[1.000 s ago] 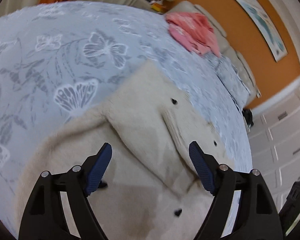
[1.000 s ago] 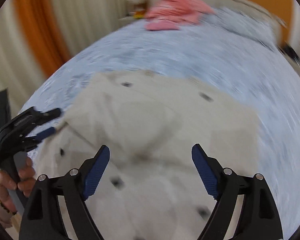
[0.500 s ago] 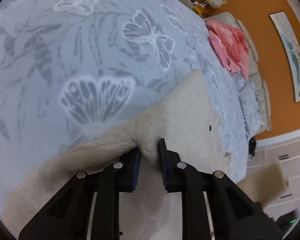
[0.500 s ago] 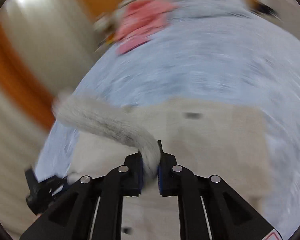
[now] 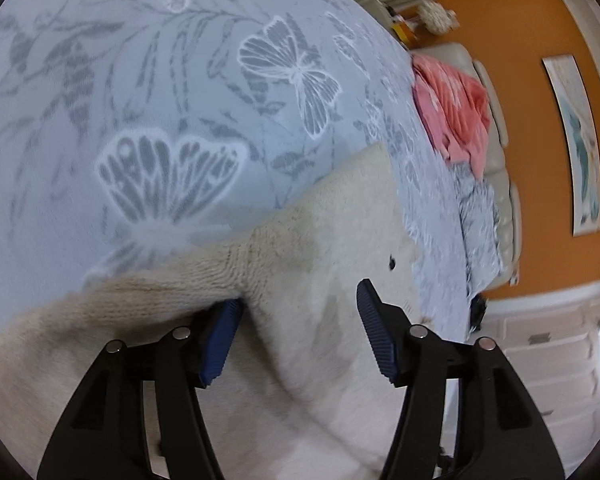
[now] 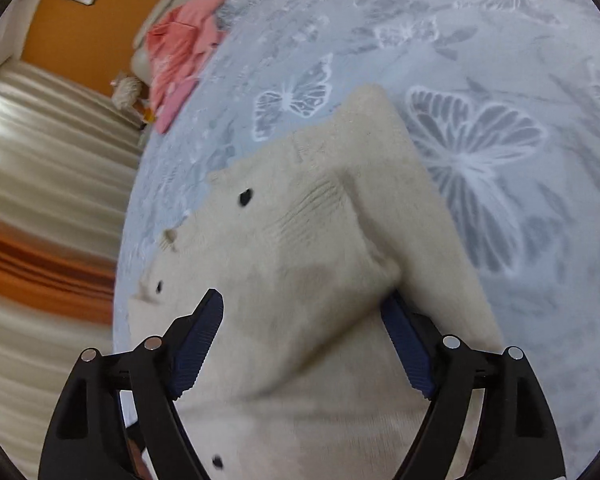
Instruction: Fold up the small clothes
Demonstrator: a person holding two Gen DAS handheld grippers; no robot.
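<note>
A cream knitted cardigan (image 5: 340, 248) with dark buttons lies on a blue-grey butterfly bedspread (image 5: 140, 80). My left gripper (image 5: 298, 336) hovers low over it, jaws opening, with a ribbed fold of the knit lying slack between them; the left pad sits against that fold's edge. In the right wrist view the cardigan (image 6: 300, 240) has a sleeve folded across its body. My right gripper (image 6: 302, 344) is just above it, jaws opening, with the folded cloth loose between them and the right fingertip tucked under the fold's edge.
A pink garment (image 5: 452, 116) lies at the bed's far end against pale cushions, and shows in the right wrist view as the pink garment (image 6: 184, 52). Beyond are an orange wall (image 5: 540, 80), white drawers (image 5: 552, 352) and cream curtains (image 6: 52, 152). Bare bedspread (image 6: 500, 40) surrounds the cardigan.
Both grippers went from open to pinching the cardigan, then let go. The right one carried a sleeve across the body, where it now lies folded. The left barely shifted.
</note>
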